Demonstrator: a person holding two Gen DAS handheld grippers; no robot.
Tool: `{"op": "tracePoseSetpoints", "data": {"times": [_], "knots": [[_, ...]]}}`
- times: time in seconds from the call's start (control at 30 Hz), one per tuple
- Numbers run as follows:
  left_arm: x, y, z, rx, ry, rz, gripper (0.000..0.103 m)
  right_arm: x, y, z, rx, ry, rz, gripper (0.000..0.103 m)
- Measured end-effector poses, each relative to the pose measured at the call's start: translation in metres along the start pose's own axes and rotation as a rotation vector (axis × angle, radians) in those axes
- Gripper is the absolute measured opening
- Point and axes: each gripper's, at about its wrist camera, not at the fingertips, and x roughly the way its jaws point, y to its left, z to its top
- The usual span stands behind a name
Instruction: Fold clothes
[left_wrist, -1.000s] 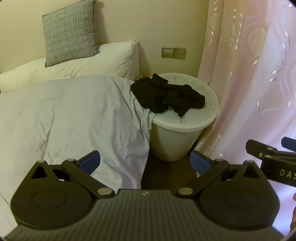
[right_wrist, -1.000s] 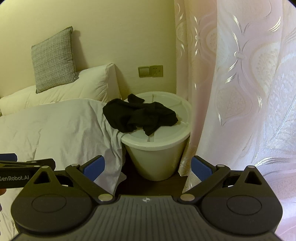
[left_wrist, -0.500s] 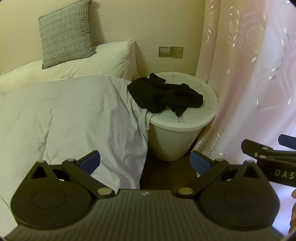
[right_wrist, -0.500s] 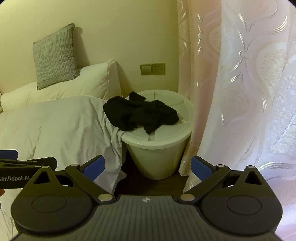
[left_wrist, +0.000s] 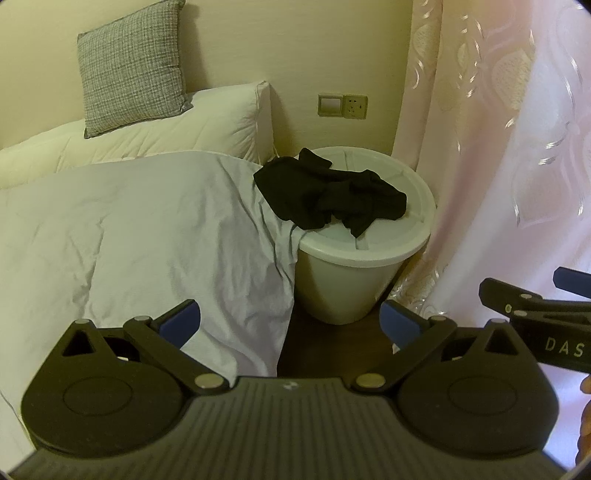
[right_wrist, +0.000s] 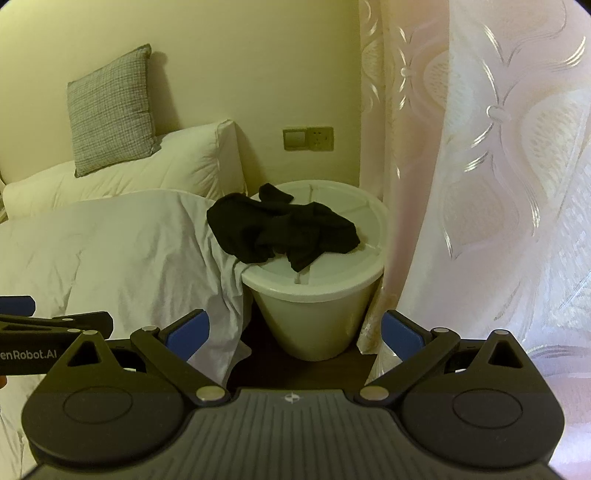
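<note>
- Beside the bed (left_wrist: 129, 229), at about one o'clock in the left wrist view, a black garment (left_wrist: 328, 195) lies crumpled on the flat lid of a white round bin (left_wrist: 354, 288); its left edge hangs over the lid's rim and touches the grey-white duvet (left_wrist: 147, 236) that drapes down against the bin
- from the right wrist view the same black garment (right_wrist: 284, 229) sits at twelve o'clock, bunched in loose folds, covering the left and middle of the lid; the right part of the lid is bare
- left gripper (left_wrist: 290, 323) has its jaws spread wide, blue pads far apart, nothing between them; it hangs above the dark floor (left_wrist: 332, 347) short of the bin, well apart from the garment
- right gripper (right_wrist: 293, 328) likewise stands wide and empty, facing the bin (right_wrist: 314, 317); it too is clear of the cloth
- each gripper shows at the edge of the other's view: the right one at three o'clock, the left one at nine o'clock; they are side by side
- at eleven o'clock a grey checked cushion (left_wrist: 129, 66) leans on the wall above a white pillow (left_wrist: 184, 122)
- a wall switch and socket (left_wrist: 342, 106) sits at twelve o'clock above the bin; a pink patterned curtain (left_wrist: 498, 147) fills the side from one to four o'clock, just beside the bin.
</note>
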Motion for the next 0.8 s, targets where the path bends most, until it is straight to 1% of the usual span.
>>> {"op": "tracePoseSetpoints", "data": {"times": [0.57, 0.8], "knots": [[0.009, -0.004, 0.003, -0.033, 0.018, 0.011, 0.102, 0.016, -0.012, 0.004, -0.026, 0.002, 0.010, 0.102], [0.024, 0.000, 0.010, -0.059, 0.048, 0.019, 0.102, 0.029, -0.014, 0.011, -0.028, 0.012, 0.017, 0.102]]}}
